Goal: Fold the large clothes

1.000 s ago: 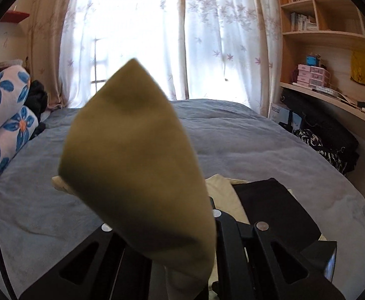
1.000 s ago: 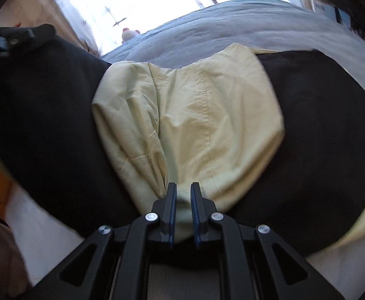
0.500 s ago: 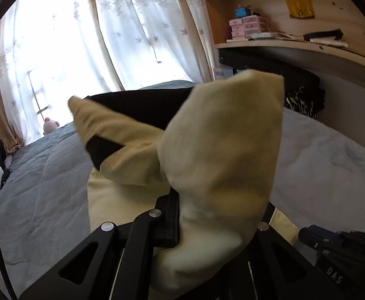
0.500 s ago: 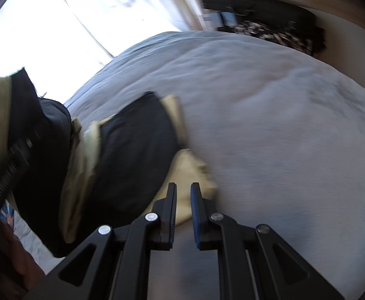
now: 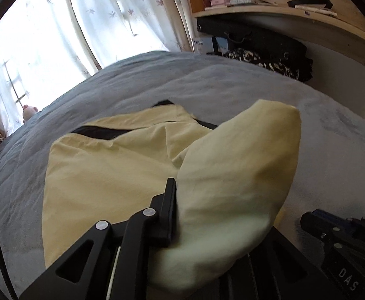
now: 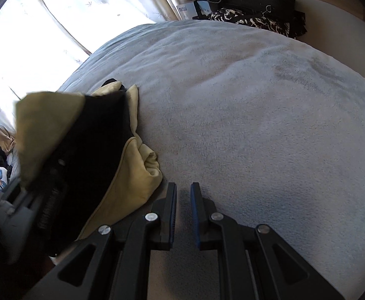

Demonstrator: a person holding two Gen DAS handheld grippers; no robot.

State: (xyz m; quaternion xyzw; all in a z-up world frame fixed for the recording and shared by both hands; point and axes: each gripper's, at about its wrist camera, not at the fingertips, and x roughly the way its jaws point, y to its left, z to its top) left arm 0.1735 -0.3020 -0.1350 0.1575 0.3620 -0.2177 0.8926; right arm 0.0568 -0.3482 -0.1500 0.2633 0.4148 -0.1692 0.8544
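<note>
The yellow and black garment (image 5: 112,175) is lying on the grey bed cover (image 5: 232,87), spread toward the window side, with black panels showing along its far edge. The left gripper (image 5: 190,200) is pointing down at it, and a bunched fold of the yellow cloth is draping over its right finger and hiding it; the jaws have just been opening a little with the cloth between them, and whether the pads are pressing on it I cannot tell. The right gripper (image 6: 183,195) is hanging over bare bed cover just beside the garment's yellow edge (image 6: 137,175), its jaws standing narrow with nothing between them. Sheer flowered curtains (image 5: 107,20) are glowing behind the bed, and a wooden shelf (image 5: 282,17) is carrying pink boxes.
</note>
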